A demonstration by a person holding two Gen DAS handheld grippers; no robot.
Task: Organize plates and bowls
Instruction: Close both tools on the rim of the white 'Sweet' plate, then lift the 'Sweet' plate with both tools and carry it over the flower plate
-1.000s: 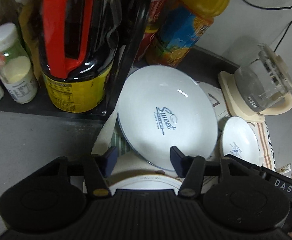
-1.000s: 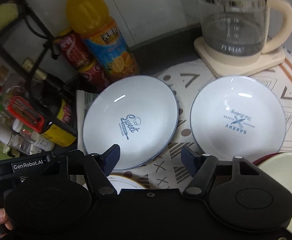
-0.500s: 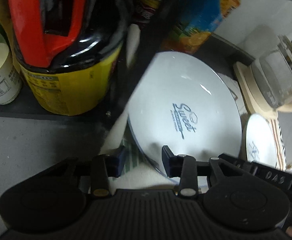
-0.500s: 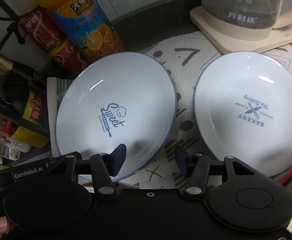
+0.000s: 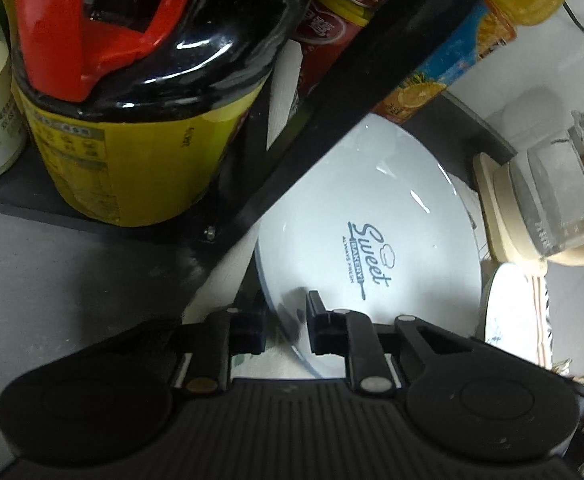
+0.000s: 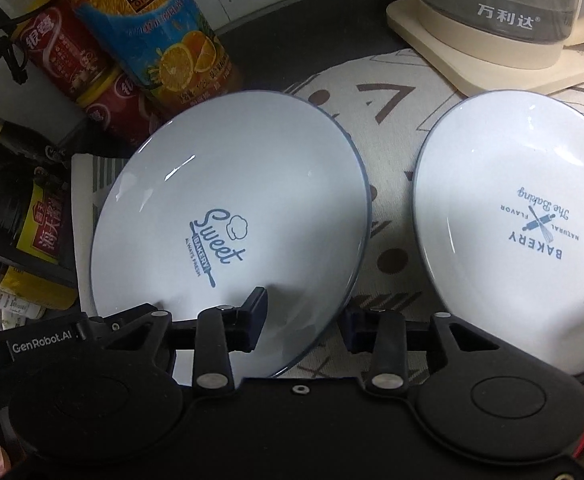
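1. Setting first: a cramped dark countertop (image 6: 292,48) with a beige patterned cloth (image 6: 388,128) spread over it, white wall behind, pretty dim lighting overall.
2. The left gripper (image 5: 286,326) has its jaws closing around the near-left rim of the white round plate with a thin blue edge and "Sweet Bakery" print (image 5: 372,216). One finger sits outside the rim, the other is over the plate's inner face. The gap is narrow, but I honestly can't tell if the pads are pressing on it.
3. The right gripper (image 6: 304,320) is doing the same on the near-right rim of that plate, jaws closing with the rim between them. The gap is clearly wider here and the right-hand finger sits off the rim over the cloth, so no clamp.
4. That plate lies on the cloth, left of a second white blue-rimmed plate printed "Bakery" (image 6: 524,216). The two are close but apart.
5. Behind the second plate: a glass kettle on a cream base (image 6: 504,28).
6. Behind the Sweet plate: an orange juice bottle with a blue label (image 6: 164,36) and red cans (image 6: 72,60).
7. Far left: a black rack post (image 5: 356,104) and a dark jug with a red handle and yellow label (image 5: 132,92).
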